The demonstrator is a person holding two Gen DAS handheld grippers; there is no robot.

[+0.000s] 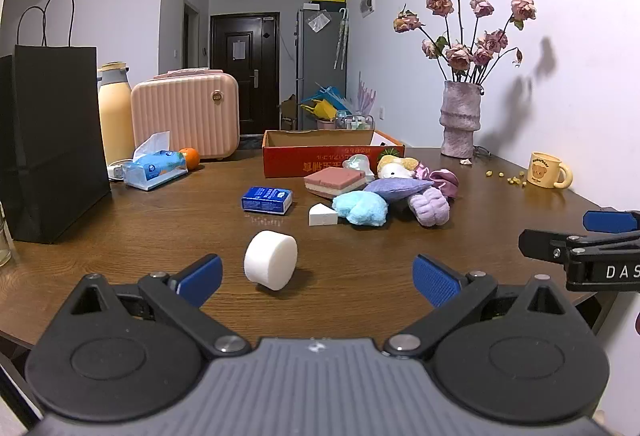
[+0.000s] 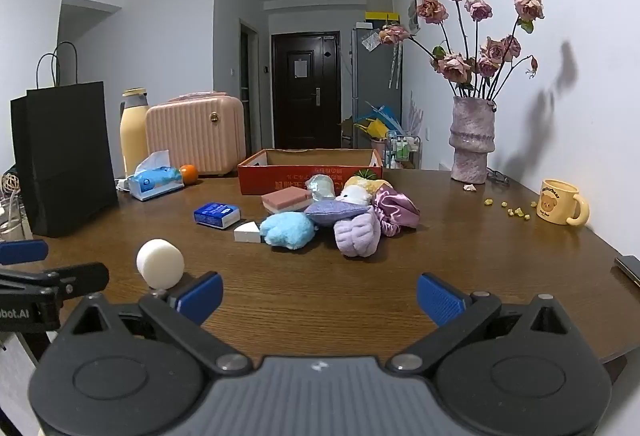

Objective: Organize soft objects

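Both tools (image 1: 318,278) (image 2: 319,298) level, jaws spread

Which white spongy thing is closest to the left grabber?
The round white sponge, just ahead of the left gripper. The white wedge sponge lies farther back beside the pile.

"DAS" on my right gripper (image 1: 600,260) body; "bot.AI" on my left gripper (image 2: 24,312) body. Red box (image 1: 320,161) print and mug (image 1: 546,169) lettering unreadable.

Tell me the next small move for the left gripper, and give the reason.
Probably ease the left gripper forward around the white foam cylinder: its fingers are open and empty, and the cylinder lies just ahead, alone on the table.
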